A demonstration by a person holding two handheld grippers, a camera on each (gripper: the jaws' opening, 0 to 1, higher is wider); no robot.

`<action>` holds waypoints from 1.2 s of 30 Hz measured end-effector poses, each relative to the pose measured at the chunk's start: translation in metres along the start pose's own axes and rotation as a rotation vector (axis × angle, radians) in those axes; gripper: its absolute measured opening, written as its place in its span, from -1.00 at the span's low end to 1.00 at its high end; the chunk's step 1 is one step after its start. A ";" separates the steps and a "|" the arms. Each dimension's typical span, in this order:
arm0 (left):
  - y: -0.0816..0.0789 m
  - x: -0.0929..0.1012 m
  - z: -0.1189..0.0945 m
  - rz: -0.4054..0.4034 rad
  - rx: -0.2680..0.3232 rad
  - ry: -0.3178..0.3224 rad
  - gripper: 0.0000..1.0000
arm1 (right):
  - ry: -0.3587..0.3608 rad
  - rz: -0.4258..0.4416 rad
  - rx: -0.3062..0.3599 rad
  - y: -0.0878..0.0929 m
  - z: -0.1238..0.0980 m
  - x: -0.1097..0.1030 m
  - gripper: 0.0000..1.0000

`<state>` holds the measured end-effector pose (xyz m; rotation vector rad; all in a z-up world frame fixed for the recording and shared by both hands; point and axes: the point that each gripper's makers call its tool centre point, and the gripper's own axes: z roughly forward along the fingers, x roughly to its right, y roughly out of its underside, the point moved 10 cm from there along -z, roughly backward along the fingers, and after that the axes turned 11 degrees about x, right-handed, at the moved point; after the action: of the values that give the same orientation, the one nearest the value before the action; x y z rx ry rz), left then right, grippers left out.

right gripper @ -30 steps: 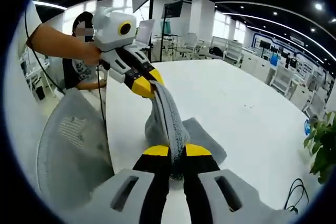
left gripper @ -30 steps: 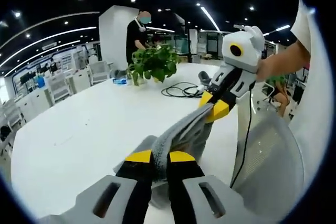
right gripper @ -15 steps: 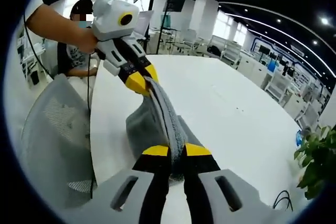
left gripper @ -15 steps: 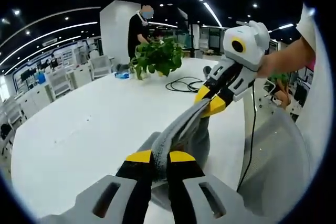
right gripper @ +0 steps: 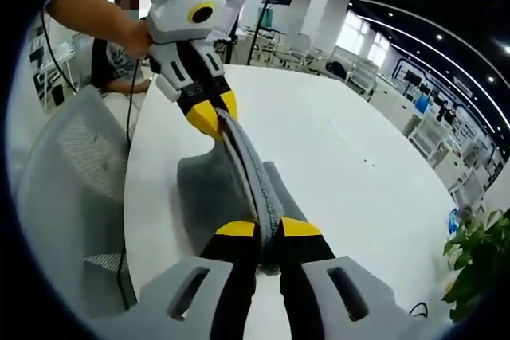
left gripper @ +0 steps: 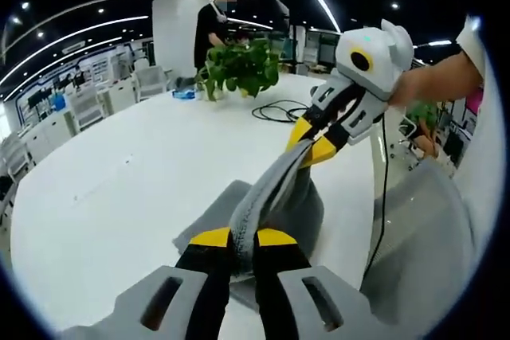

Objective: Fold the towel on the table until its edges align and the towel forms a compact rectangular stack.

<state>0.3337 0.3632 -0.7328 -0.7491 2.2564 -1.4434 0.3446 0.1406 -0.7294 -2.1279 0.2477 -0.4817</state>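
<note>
Left tongs point(left gripper: 243, 238), at lower centre of the left gripper view, are clamped on a grey towel point(left gripper: 267, 197). Right tongs point(left gripper: 311, 143), upper right there with a bare forearm point(left gripper: 434, 81) behind, pinch its other end. The towel stretches between them, its rest draping onto the white surface point(left gripper: 119, 173).

There are no words, numbers or signs clear enough to read in either view. The far walls of the big room, in the left part of the left gripper view and the upper right of the right gripper view, may carry signs, but they are too small and blurry.
</note>
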 end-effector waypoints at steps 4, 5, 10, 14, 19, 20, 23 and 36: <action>0.006 -0.002 0.006 -0.002 -0.022 0.003 -0.81 | -0.003 -0.010 -0.020 0.007 0.009 0.004 -0.86; 0.007 -0.003 0.007 -0.010 -0.030 0.007 -0.81 | -0.004 -0.012 -0.024 0.008 0.011 0.004 -0.86; 0.014 -0.008 0.017 -0.018 -0.074 0.012 -0.81 | -0.016 -0.043 -0.061 0.010 0.019 0.007 -0.85; 0.016 -0.011 0.022 -0.023 -0.094 0.012 -0.81 | -0.020 -0.043 -0.076 0.015 0.026 0.012 -0.85; 0.020 -0.014 0.030 -0.018 -0.125 0.018 -0.81 | -0.029 -0.051 -0.096 0.021 0.033 0.016 -0.84; 0.021 -0.014 0.032 -0.014 -0.133 0.019 -0.81 | -0.032 -0.051 -0.099 0.023 0.035 0.017 -0.84; 0.026 -0.017 0.037 -0.010 -0.159 0.021 -0.81 | -0.039 -0.050 -0.109 0.028 0.042 0.020 -0.83; 0.038 -0.031 0.057 -0.051 -0.236 -0.010 -0.79 | -0.051 -0.108 -0.165 0.039 0.064 0.029 -0.79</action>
<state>0.3811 0.3534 -0.7906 -0.8878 2.4433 -1.2040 0.3984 0.1566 -0.7867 -2.3203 0.1482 -0.4826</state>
